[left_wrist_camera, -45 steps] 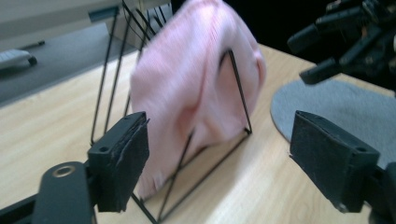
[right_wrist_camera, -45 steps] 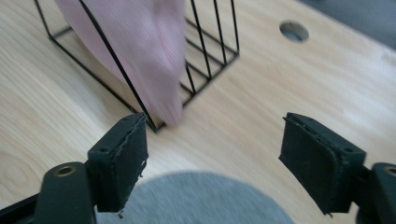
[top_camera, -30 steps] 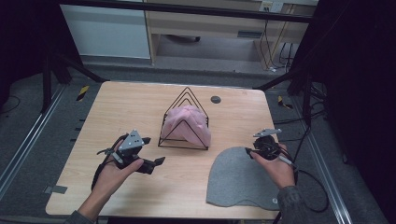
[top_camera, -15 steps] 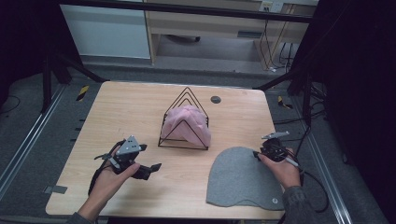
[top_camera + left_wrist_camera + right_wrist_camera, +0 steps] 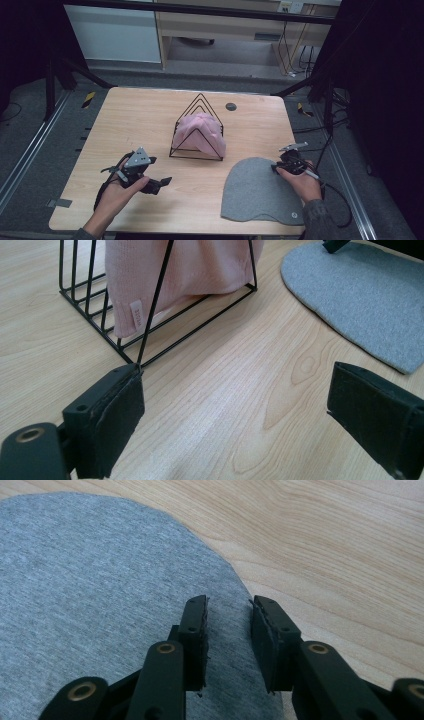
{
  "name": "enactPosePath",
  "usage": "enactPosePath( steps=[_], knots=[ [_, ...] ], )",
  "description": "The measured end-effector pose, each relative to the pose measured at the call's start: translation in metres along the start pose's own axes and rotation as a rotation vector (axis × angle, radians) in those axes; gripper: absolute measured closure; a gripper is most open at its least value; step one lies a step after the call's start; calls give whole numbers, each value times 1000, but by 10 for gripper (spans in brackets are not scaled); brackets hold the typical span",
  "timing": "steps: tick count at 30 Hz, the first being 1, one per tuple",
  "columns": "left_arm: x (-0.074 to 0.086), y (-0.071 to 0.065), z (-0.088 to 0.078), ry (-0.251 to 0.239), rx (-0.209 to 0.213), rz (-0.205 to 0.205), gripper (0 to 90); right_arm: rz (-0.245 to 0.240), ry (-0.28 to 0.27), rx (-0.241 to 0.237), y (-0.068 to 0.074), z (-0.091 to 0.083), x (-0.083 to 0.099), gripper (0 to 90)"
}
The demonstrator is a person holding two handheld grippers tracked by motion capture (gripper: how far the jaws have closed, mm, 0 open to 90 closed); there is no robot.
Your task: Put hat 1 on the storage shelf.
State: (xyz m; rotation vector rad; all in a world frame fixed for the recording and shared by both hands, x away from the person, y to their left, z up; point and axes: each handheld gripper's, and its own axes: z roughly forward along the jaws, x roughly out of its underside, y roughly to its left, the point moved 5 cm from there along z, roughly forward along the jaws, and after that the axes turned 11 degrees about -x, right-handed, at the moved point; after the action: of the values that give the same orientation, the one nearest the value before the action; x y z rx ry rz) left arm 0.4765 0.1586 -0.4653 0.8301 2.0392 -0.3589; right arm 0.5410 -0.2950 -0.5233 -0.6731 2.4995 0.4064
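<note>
My right gripper (image 5: 283, 164) sits at the 2 o'clock edge of the grey hat (image 5: 257, 192), which lies flat on the surface (image 5: 125, 120) at about 4 o'clock of its middle. From above I cannot see how my right fingers stand; the right gripper view settles it: the right fingers (image 5: 196, 630) have just been closing and now stand a narrow gap apart, tips down on the hat's (image 5: 100, 595) rim, with grey cloth showing between them. I cannot tell whether the pads pinch the cloth yet. That view also shows bare wood just past the hat's curved edge at 1 o'clock.

My left gripper (image 5: 142, 172) hovers at 8 o'clock of the surface, with nothing in it. In the left gripper view my left fingers (image 5: 107, 417) stand wide apart over bare wood. That view shows what the high one does not: a small tag sewn on the pink hat (image 5: 175, 270), which hangs inside the wire rack (image 5: 150, 325). The rack's corner lies just beyond my fingertip at 11 o'clock. The high view places the rack (image 5: 197, 131) and pink hat (image 5: 202, 132) mid-surface, with a small dark disc (image 5: 230, 106) behind them at 1 o'clock, well apart from both hands.
</note>
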Motion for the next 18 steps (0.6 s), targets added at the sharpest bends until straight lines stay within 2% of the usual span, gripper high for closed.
enactPosePath(
  steps=[4,6,10,13,14,18],
  knots=[
    [-1,0,-1,-1,1,3,76,-2,-4,-11,1,0,0,756],
    [-1,-1,-1,-4,1,4,77,-13,1,-27,4,0,1,849],
    [-2,-1,-1,-8,2,1,78,-39,-3,-27,7,-1,0,862],
    [-2,-2,-2,-9,2,4,78,-51,-30,-29,12,-7,-2,864],
    [-3,-3,-1,-9,3,5,78,-75,-54,-34,19,-15,-5,864],
    [-3,-8,1,-8,8,12,77,-135,-86,-34,35,-32,-12,865]
  ],
)
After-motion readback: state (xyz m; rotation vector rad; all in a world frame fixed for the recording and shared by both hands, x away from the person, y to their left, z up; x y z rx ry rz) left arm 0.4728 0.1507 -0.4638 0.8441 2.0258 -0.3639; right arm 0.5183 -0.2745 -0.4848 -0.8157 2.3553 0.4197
